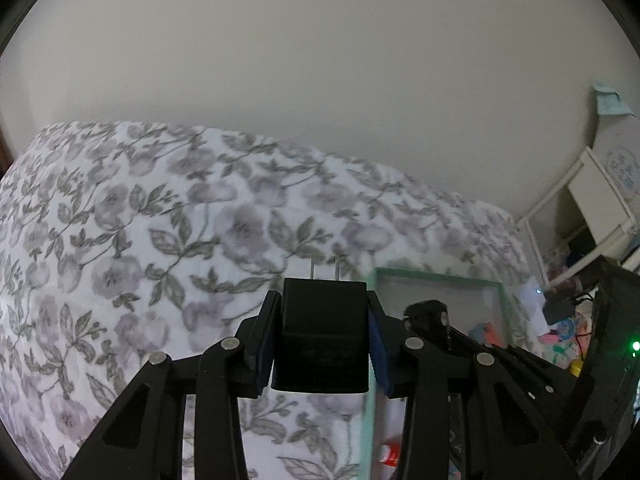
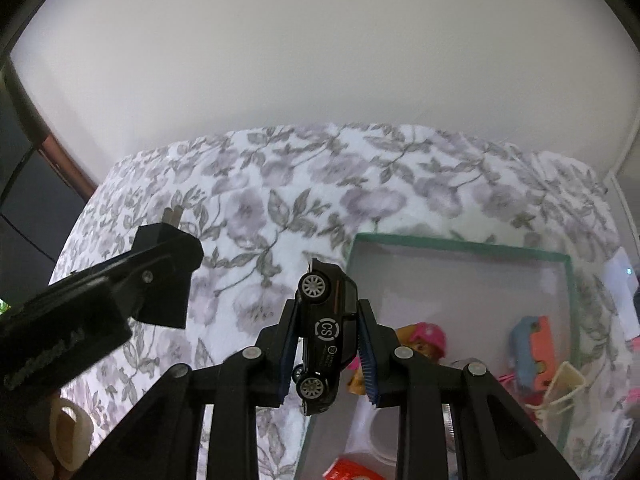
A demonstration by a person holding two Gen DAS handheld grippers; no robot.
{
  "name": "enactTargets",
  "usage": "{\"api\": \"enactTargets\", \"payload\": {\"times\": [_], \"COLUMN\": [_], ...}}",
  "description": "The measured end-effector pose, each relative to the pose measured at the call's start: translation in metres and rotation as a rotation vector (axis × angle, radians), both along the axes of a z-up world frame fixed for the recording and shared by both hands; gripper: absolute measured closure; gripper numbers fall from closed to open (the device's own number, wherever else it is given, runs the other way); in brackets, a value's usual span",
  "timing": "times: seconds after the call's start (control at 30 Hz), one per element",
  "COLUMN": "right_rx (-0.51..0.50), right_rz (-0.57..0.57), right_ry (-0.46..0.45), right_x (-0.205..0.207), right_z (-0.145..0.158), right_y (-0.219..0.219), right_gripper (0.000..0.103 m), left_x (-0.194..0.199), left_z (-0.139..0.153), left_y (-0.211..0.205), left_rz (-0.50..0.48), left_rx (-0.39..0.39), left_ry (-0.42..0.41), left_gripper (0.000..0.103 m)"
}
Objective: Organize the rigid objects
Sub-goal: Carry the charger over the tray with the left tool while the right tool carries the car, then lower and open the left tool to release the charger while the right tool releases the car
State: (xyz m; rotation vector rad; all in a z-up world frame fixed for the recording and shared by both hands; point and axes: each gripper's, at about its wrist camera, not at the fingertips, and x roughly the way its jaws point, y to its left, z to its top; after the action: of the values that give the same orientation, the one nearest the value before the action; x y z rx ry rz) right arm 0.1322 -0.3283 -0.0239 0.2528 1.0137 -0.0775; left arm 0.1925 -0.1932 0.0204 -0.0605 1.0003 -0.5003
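— Right wrist view: the right gripper (image 2: 328, 344) clamps a black toy car (image 2: 328, 332) beside the green-rimmed box (image 2: 460, 246); the left gripper (image 1: 320, 344) grasps a black plug adapter (image 1: 322, 340).
— Carrying step, then. Next, I think, lower each into the box.

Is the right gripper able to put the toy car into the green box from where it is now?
Probably yes. The right gripper holds the black toy car beside the green box, whose top is open, and nothing stands between them.
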Motion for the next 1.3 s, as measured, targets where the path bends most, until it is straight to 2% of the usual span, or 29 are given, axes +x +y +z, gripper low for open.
{"api": "enactTargets", "payload": {"times": [0.17,0.37,0.5,0.57,0.7,1.0,1.3], "right_rx": [-0.014,-0.028,-0.079,-0.073,-0.039,-0.031,-0.064], "right_rz": [-0.019,-0.062,-0.100,-0.105,-0.120,-0.162,-0.186], "right_ry": [-0.004,0.039,0.087,0.093,0.102,0.125,0.160], "right_x": [-0.003,-0.006,-0.011,-0.015,-0.020,-0.030,-0.030], "right_z": [0.003,-0.009,-0.020,-0.024,-0.028,-0.034,-0.039], "right_y": [-0.012,-0.033,-0.053,-0.062,-0.075,-0.093,-0.097], "right_gripper": [0.073,0.073,0.073,0.073,0.073,0.074,0.073], "left_x": [-0.011,-0.021,-0.025,-0.027,-0.029,-0.026,-0.026], "left_z": [0.000,-0.007,-0.017,-0.019,-0.023,-0.040,-0.047], "left_y": [-0.020,-0.044,-0.059,-0.063,-0.066,-0.068,-0.070], "left_rz": [-0.049,-0.109,-0.157,-0.169,-0.170,-0.163,-0.149], "left_rx": [0.009,0.032,0.003,-0.011,0.013,0.030,0.052], "left_ry": [-0.003,0.015,0.058,0.070,0.065,0.111,0.138], "left_gripper": [0.061,0.061,0.064,0.065,0.065,0.065,0.065]}}
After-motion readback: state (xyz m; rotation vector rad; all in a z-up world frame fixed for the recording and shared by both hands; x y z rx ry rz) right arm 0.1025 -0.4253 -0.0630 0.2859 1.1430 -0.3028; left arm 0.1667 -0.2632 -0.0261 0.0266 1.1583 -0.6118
